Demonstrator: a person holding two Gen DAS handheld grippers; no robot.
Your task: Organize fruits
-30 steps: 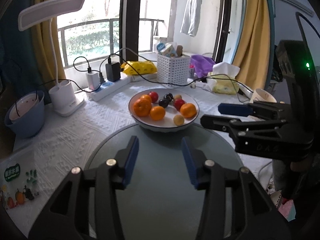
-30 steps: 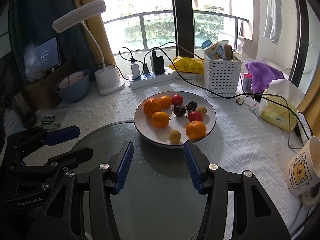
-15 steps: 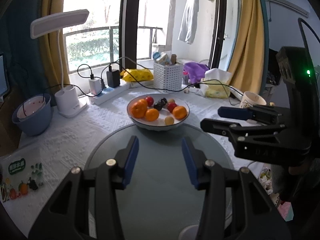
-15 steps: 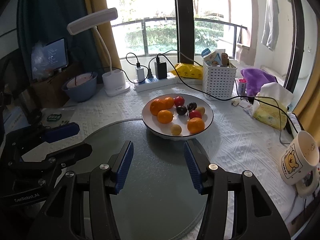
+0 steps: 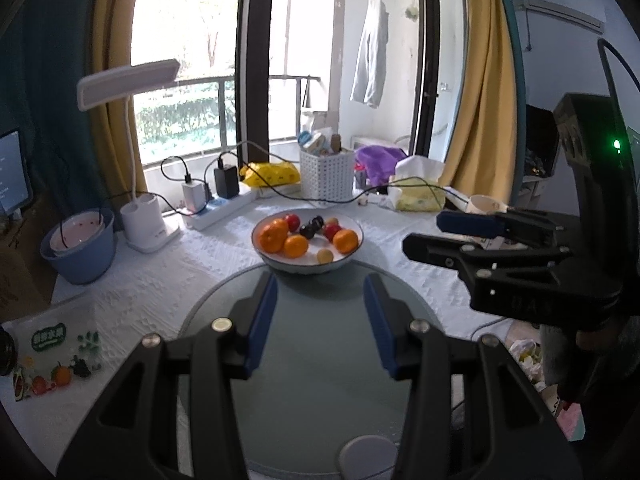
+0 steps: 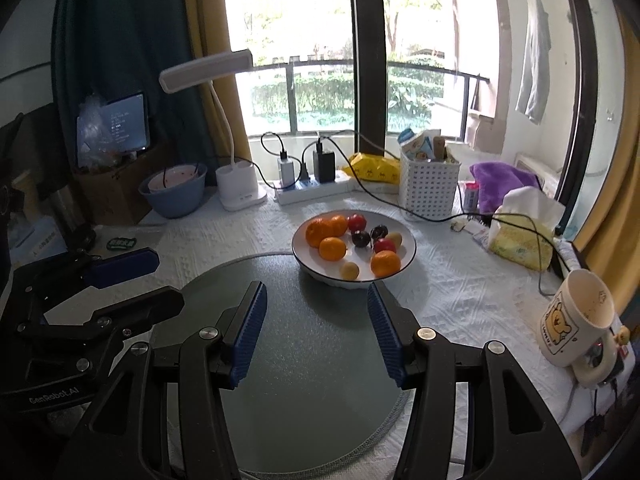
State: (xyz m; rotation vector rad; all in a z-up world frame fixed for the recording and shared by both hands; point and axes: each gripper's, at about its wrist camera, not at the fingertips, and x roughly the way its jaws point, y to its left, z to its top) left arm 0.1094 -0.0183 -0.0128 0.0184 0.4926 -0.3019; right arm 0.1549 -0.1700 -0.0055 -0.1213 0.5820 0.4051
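Fruits (image 6: 352, 242) sit together in a white bowl (image 6: 406, 254) w/ a dark rim, straight ahead of both grippers & beyond their fingertips. In the bowl: several oranges, red fruits, dark plum-like ones, a small yellow one, all mixed, none sorted out.

Left gripper (image 5: 320, 300): fingers spread, blue pads apart, nothing between them. Right gripper (image 6: 314, 308): same, fingers spread & empty. Each shows in the other's view, off to the side, level w/ it. Below & between the fingers of both lies a round grey glass disc (image 6: 304, 376), bare; the bowl's near edge rests at the disc's far rim. A white textured cloth (image 6: 460, 280) covers the table around it.

Progress, as I judge it: nothing sorted yet. Every fruit is in the bowl, none on the disc, neither gripper holds one. All picking & placing is left to do.

Vs a sec ago: bowl looks smaller & farther from the fingertips in both views, more disc shows in front of the fingers, more window & curtain above, so both grippers have pulled back & up from the bowl. Finger spread looks unchanged. Fruit layout in the bowl looks the same.

Beyond the bowl: white desk lamp (image 6: 240, 190), power strip (image 6: 316, 190) w/ chargers, white perforated basket (image 6: 428, 190). Right of the right fingers, a bear-print mug (image 6: 576, 320).
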